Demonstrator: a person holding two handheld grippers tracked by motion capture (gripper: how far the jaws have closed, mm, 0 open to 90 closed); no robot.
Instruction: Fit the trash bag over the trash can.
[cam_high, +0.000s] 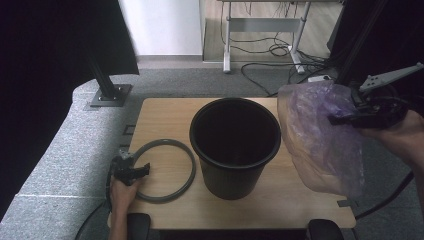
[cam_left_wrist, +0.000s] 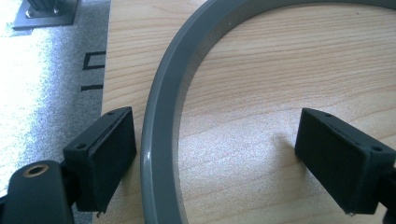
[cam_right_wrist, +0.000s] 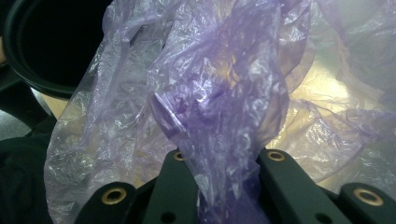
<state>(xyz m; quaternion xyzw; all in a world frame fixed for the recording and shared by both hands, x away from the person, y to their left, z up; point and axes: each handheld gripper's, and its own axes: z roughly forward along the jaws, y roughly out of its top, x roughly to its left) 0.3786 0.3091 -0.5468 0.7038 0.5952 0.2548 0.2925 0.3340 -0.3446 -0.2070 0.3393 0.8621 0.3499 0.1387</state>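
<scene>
A black plastic bucket (cam_high: 235, 145) stands upright in the middle of the wooden table (cam_high: 165, 120); its rim (cam_right_wrist: 28, 70) shows at the upper left of the right gripper view. A thin purple plastic bag (cam_high: 320, 140) hangs above the table's right side, pinched in my right gripper (cam_high: 345, 119), whose jaws are shut on a bunched fold of the bag (cam_right_wrist: 219, 107). A grey ring (cam_high: 167, 170) lies flat to the left of the bucket. My left gripper (cam_high: 142, 170) rests at the ring's left edge, jaws open, one on each side of the ring band (cam_left_wrist: 161, 140), pads clear of it.
The table is small, with grey padded flooring (cam_high: 55, 165) to its left and carpet behind. A black metal post on a base plate (cam_high: 107, 92) stands at the back left. A white desk frame and loose cables (cam_high: 270, 50) lie farther back.
</scene>
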